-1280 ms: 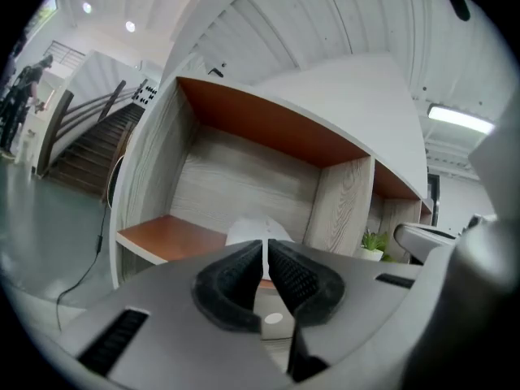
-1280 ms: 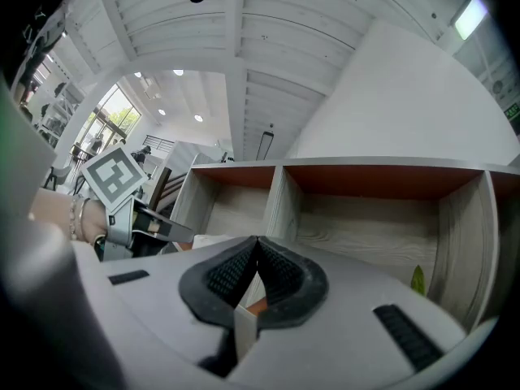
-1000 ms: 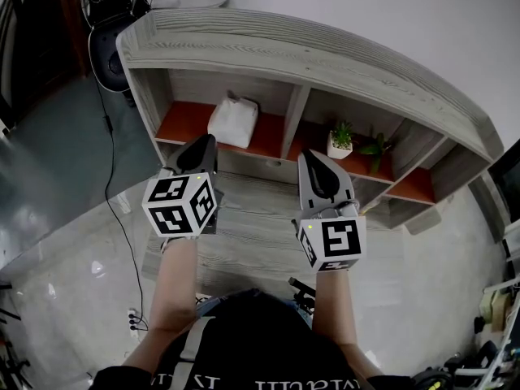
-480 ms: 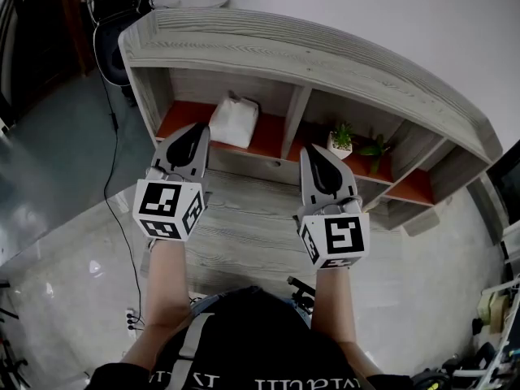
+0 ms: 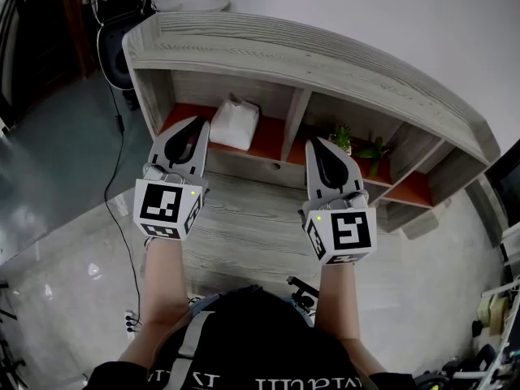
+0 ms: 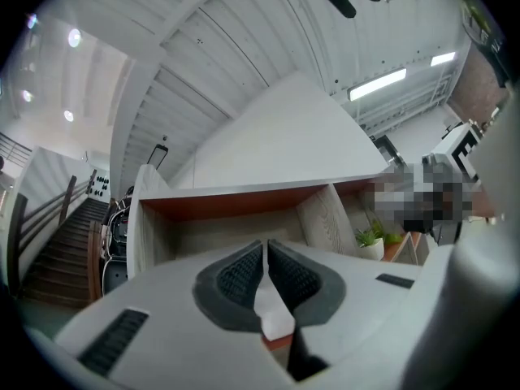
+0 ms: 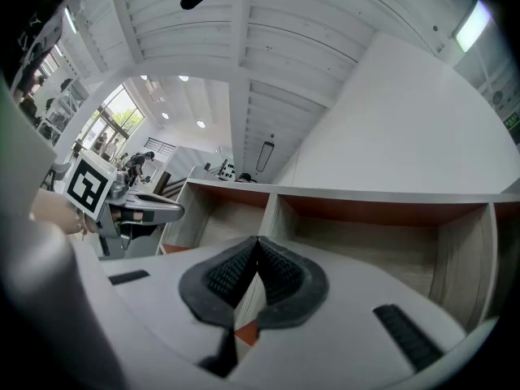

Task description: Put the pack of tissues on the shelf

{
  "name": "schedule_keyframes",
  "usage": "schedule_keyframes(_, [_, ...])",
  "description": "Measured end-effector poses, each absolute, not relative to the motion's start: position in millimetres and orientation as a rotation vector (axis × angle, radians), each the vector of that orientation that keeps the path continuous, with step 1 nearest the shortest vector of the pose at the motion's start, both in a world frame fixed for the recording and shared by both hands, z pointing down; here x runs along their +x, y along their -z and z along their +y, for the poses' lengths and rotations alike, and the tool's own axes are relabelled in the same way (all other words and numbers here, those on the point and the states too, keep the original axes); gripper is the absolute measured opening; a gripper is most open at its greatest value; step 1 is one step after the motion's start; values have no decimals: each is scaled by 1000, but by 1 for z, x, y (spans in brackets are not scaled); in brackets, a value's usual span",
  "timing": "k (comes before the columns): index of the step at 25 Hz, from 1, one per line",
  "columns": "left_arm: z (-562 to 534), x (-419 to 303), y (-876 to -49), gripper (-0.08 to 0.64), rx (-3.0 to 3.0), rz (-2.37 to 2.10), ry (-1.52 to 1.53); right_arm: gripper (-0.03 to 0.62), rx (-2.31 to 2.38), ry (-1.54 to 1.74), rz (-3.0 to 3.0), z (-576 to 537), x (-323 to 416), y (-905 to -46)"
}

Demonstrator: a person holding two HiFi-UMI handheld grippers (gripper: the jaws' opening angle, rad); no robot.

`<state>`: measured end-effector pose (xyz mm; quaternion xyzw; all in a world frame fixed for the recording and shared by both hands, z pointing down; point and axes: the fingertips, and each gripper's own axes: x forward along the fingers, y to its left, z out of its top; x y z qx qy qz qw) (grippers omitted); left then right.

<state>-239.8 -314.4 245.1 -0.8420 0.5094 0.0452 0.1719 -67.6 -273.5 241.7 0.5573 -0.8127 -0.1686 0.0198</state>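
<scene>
The white pack of tissues [image 5: 234, 123] lies on the orange board in the left compartment of the grey wooden shelf unit [image 5: 325, 55]. My left gripper [image 5: 200, 123] is shut and empty, with its tips just left of the pack and in front of it. In the left gripper view the jaws [image 6: 266, 246] meet, and a strip of the white pack [image 6: 273, 314] shows behind them. My right gripper [image 5: 319, 144] is also shut and empty, pointing at the middle compartment; in the right gripper view [image 7: 257, 242] its pads touch.
A small potted plant [image 5: 341, 140] stands in the middle compartment, with more greenery [image 5: 375, 148] beside it. A black bag or seat [image 5: 114, 23] sits left of the unit, and a cable [image 5: 114, 177] trails over the glossy floor. Clutter [image 5: 496, 315] lies at the far right.
My left gripper has shifted left and turned, so its marker cube faces me squarely. The right gripper drifted slightly right and down. The pack has not moved.
</scene>
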Motion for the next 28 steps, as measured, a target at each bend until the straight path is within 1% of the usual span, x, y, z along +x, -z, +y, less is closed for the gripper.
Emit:
schedule_keyframes(8, [-310, -244, -233, 26, -2336, 1442, -154, 15, 1721, 573, -2511, -270, -69, -235])
schedule_keyframes(28, [-303, -245, -227, 14, -2250, 1403, -142, 15, 1757, 572, -2466, -269, -63, -233])
